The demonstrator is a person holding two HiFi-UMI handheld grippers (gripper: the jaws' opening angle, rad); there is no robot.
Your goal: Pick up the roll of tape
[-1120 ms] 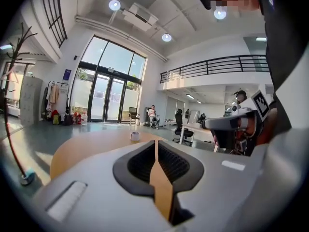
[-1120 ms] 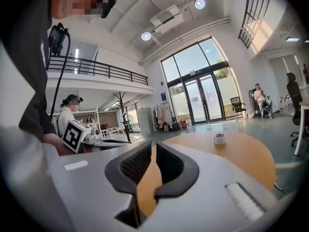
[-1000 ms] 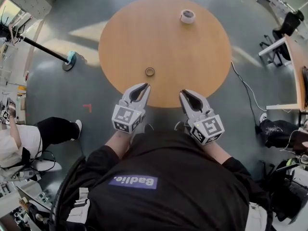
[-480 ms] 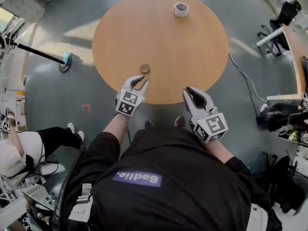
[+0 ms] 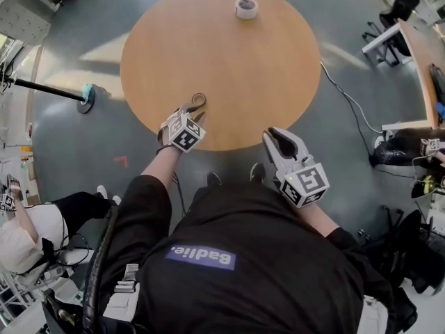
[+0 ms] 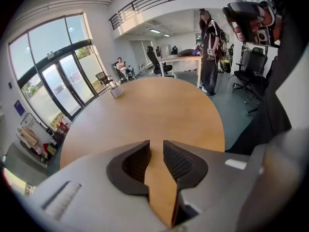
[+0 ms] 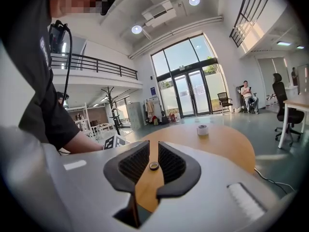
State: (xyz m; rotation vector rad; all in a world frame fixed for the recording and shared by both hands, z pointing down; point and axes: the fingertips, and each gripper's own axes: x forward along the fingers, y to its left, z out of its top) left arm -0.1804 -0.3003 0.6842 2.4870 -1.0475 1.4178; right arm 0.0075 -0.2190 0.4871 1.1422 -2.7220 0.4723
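Observation:
A small brown roll of tape (image 5: pixel 199 100) lies flat on the round wooden table (image 5: pixel 229 61), near its front edge. My left gripper (image 5: pixel 192 108) points down at the table right beside this roll. Its jaws are opening, and the left gripper view shows only bare wood between its fingers (image 6: pixel 136 162). Whether it touches the roll I cannot tell. My right gripper (image 5: pixel 272 135) hovers over the table's near edge, slightly open and holding nothing. In the right gripper view (image 7: pixel 154 149) the small roll (image 7: pixel 154 166) shows through the gap, farther off on the table.
A larger white roll of tape (image 5: pixel 246 8) stands at the table's far edge, also seen as the white roll (image 7: pixel 203 129) in the right gripper view. Desks and office chairs (image 5: pixel 407 9) stand to the right. A floor stand (image 5: pixel 85 96) is on the left, and people are in the room.
My left gripper has moved forward and down to the small roll, rolled over, and its jaws have widened. The right gripper has shifted only a little.

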